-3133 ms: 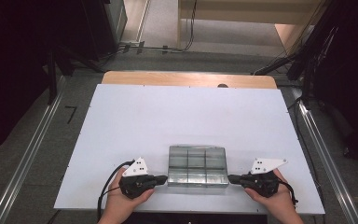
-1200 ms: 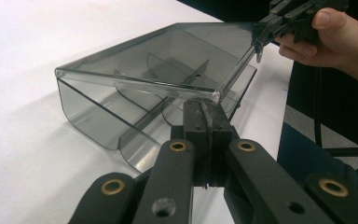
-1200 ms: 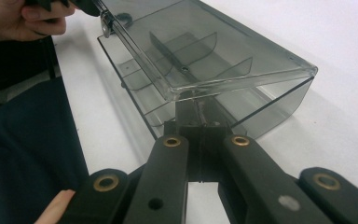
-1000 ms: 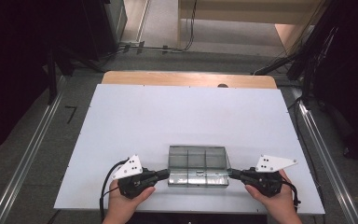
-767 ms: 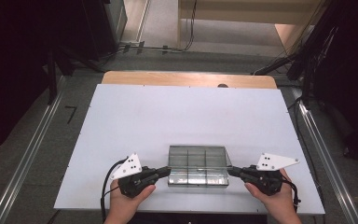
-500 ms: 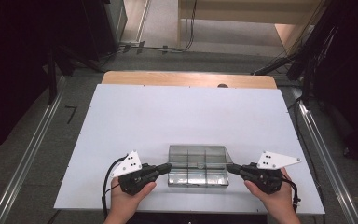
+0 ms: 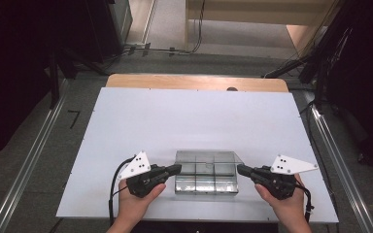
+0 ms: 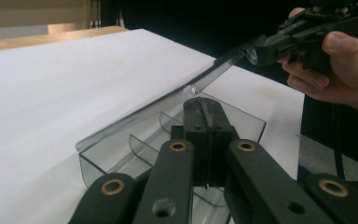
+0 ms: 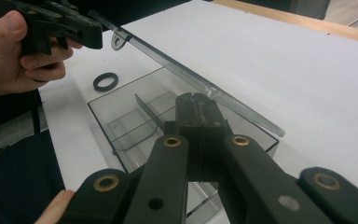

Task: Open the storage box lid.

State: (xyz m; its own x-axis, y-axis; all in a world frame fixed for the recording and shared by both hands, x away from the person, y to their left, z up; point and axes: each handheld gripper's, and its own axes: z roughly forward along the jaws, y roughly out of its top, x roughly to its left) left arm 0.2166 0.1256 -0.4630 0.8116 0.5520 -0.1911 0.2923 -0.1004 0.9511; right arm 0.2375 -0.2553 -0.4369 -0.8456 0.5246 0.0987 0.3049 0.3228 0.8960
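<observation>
No brand, label or writing can be read on anything here; the grey plates on the grippers carry only black dots.

A clear plastic compartment box (image 7: 205, 174) sits on the white worktop (image 7: 194, 121) near its front edge, between the two hands. Its transparent lid (image 8: 168, 105) is raised at a slant, hinged along the far side. The left gripper (image 7: 174, 169) meets the box at its left end and the right gripper (image 7: 241, 170) at its right end. In each gripper view the fingers are together, closed at the lid's edge, though the lid is so clear that whether they actually pinch it is hard to make out.

A small black ring (image 9: 105, 81) lies on the worktop just beside the box.

The near ends of the box are hidden behind the fingers, and the compartments' contents cannot be told.
</observation>
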